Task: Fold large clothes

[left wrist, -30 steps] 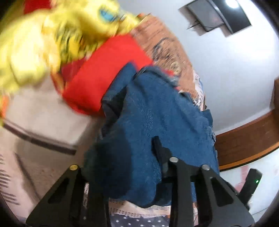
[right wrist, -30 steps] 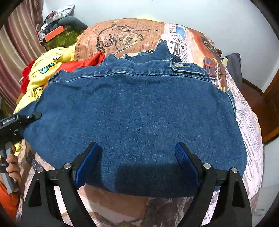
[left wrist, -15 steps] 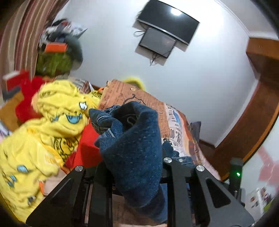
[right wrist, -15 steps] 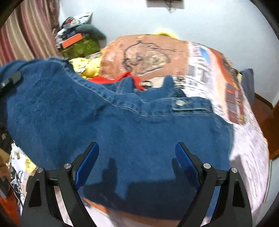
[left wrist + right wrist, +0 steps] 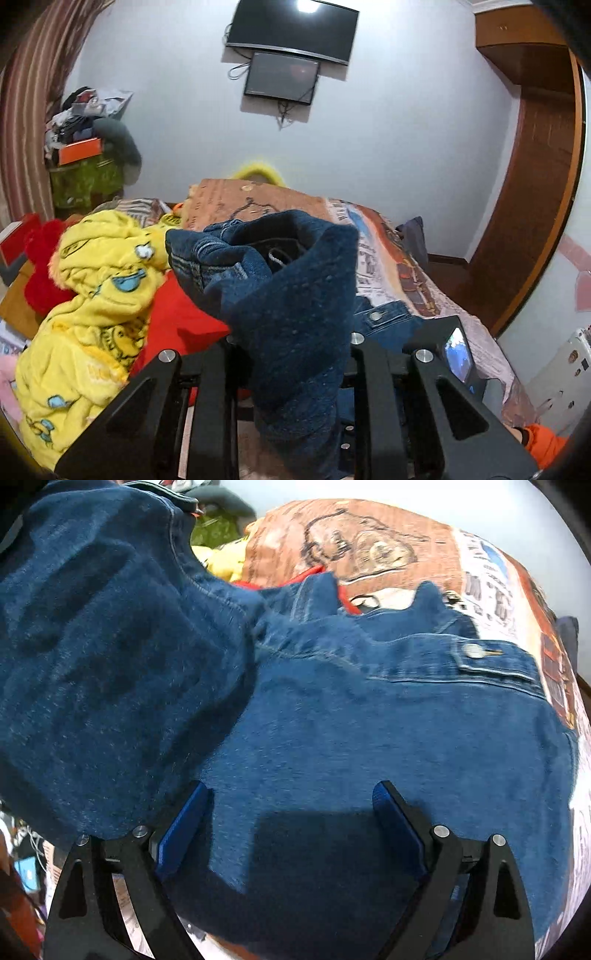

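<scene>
Your left hand-held gripper (image 5: 291,354) clamps the jacket (image 5: 369,738) sleeve, raised over the bed's (image 5: 491,576) left edge; the body lies flat rightward, beneath your spread-wide right hand-held gripper (image 5: 291,805).

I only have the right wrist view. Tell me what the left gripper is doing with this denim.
Observer: The left gripper is shut on a bunched edge of the denim jacket, held up off the bed.
Operator: Report what lies left of the jacket.
Observer: A yellow cartoon-print blanket heaped over a red cloth.
Operator: Say what is on the far wall.
Observer: Two dark screens, the larger screen above the smaller screen.
</scene>
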`<action>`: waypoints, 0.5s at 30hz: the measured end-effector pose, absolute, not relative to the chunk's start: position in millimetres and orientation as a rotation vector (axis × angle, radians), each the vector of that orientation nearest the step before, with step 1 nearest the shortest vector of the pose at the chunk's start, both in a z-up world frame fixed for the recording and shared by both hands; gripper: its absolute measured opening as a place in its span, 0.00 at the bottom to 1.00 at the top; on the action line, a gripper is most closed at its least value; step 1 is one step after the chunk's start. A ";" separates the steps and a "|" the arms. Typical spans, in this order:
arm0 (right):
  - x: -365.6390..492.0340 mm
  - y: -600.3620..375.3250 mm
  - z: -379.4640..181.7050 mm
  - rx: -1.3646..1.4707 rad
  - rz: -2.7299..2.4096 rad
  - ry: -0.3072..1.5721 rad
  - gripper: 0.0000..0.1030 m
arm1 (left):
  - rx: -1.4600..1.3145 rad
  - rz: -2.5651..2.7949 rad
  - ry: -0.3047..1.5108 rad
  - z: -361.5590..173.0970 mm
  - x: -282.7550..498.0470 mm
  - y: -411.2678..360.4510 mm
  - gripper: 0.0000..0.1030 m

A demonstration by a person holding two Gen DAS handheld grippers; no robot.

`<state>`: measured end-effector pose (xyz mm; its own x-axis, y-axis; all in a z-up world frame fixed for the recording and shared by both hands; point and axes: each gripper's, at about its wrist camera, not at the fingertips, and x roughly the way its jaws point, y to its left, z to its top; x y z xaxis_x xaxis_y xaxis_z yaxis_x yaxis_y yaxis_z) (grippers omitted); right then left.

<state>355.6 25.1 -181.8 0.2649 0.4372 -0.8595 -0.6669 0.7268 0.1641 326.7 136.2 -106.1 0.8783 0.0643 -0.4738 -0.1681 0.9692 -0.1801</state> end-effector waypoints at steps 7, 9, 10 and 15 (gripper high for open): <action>369.9 -57.4 -148.3 -0.187 0.611 0.956 0.87 | -0.176 0.015 0.502 -87.8 377.4 81.2 0.18; 372.1 -82.7 -142.9 -0.177 0.561 0.939 0.87 | -0.166 -0.043 0.516 -83.7 398.1 55.8 0.18; 373.5 -103.8 -139.6 -0.168 0.522 0.927 0.87 | -0.152 -0.065 0.522 -83.1 405.2 44.9 0.18; 380.0 -175.7 -132.6 -0.134 0.355 0.905 0.87 | 0.004 -0.250 0.631 -106.5 433.3 -40.9 0.18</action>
